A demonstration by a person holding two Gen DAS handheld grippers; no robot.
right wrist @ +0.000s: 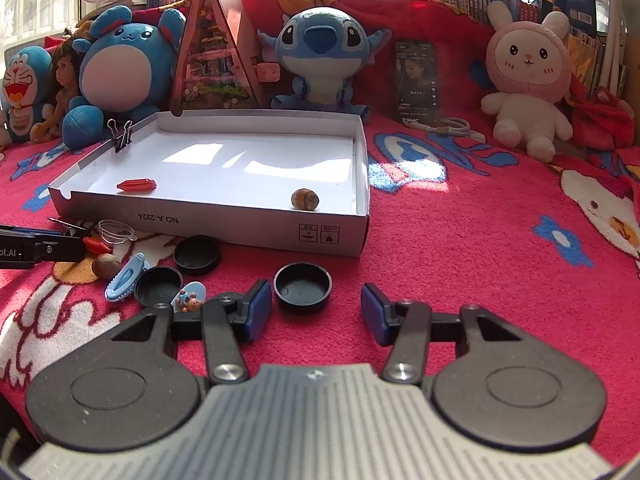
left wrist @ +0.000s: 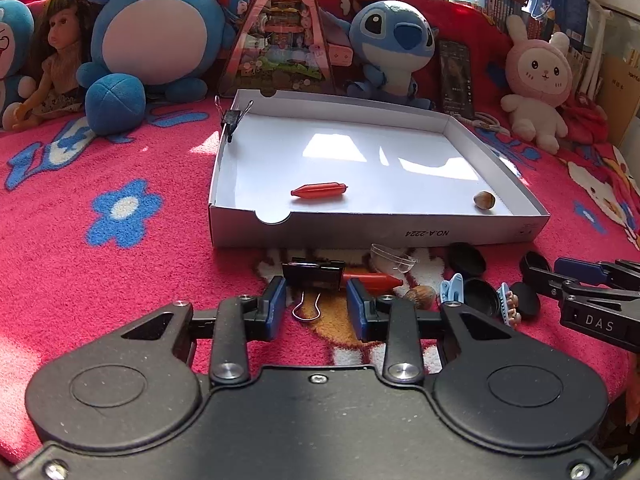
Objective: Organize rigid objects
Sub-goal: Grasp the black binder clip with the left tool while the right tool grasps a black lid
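Two tools work the pile on the red blanket (right wrist: 460, 248) before the white box (left wrist: 360, 232). The left tool (left wrist: 316, 304) stands parted around the binder clip (left wrist: 313, 275), not yet pinching; the right tool (right wrist: 316, 314), open, faces a black cap (right wrist: 303, 287). Next: close, lift, carry into the box.

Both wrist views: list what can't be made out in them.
- Left gripper: whether its pads touch the binder clip, left wrist view; the angle hides contact.
- Second red piece: partly behind a finger.
- Box label symbols: too small, right wrist view.
- Right gripper: open, holding nothing.
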